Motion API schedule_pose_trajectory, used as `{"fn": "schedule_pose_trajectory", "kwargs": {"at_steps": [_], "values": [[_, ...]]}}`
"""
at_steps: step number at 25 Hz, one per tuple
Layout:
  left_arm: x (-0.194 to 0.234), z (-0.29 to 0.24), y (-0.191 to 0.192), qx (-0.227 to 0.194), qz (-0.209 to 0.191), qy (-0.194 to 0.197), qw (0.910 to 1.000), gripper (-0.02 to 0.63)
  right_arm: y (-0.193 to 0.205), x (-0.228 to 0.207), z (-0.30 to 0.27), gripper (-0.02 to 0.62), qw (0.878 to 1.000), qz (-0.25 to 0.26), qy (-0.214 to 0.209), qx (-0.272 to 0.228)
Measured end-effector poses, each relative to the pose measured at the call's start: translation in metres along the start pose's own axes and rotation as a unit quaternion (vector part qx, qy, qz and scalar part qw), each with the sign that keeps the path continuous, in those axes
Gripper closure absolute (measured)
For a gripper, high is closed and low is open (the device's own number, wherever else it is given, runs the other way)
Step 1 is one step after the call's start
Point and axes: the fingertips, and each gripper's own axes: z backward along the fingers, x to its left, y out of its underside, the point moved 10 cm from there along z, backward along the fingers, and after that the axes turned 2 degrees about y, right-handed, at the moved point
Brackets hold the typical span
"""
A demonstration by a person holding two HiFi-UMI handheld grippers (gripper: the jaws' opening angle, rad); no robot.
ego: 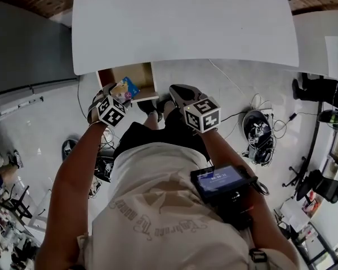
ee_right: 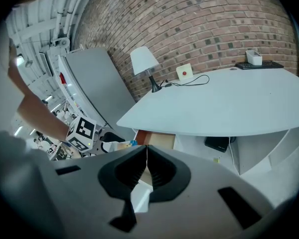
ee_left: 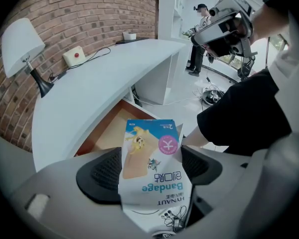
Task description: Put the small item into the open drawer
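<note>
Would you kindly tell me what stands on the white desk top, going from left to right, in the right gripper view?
white lamp → box with a red button → small white container

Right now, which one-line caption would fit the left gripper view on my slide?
Left gripper clamps a bandage packet near the open wooden drawer under the white desk.
</note>
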Motion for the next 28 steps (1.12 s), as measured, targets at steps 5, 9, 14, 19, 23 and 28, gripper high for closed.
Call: {"fn": "schedule_pose_trajectory", "kwargs": {"at_steps": [5,9,14,19,23,28], "values": [[-0.001,-0.014,0.002,0.01,0.003,0.005,0.9999,0.224,0.006,-0.005,-0.006,0.589,1.0,-0.007,-0.004,0.011],[0.0,-0.021,0.007,0.016,0.01,0.005,0.9998,0.224,0.014,-0.004,-0.012,0.589,1.0,-0.012,-0.012,0.019],[0.002,-0.034,0.016,0.026,0.019,0.014,0.9994,0.224,0.024,-0.002,-0.022,0.589,0.999,-0.021,-0.015,0.032],[0.007,-0.051,0.02,0.037,0.013,0.015,0.9991,0.224,0.032,-0.007,-0.034,0.589,0.999,-0.03,-0.02,0.038],[0.014,-0.066,0.017,0.041,0.002,0.013,0.9991,0.224,0.036,-0.011,-0.044,0.589,0.998,-0.039,-0.019,0.037],[0.016,-0.087,0.017,0.048,-0.013,0.011,0.9987,0.224,0.046,-0.016,-0.052,0.589,0.998,-0.052,-0.012,0.035]]}}
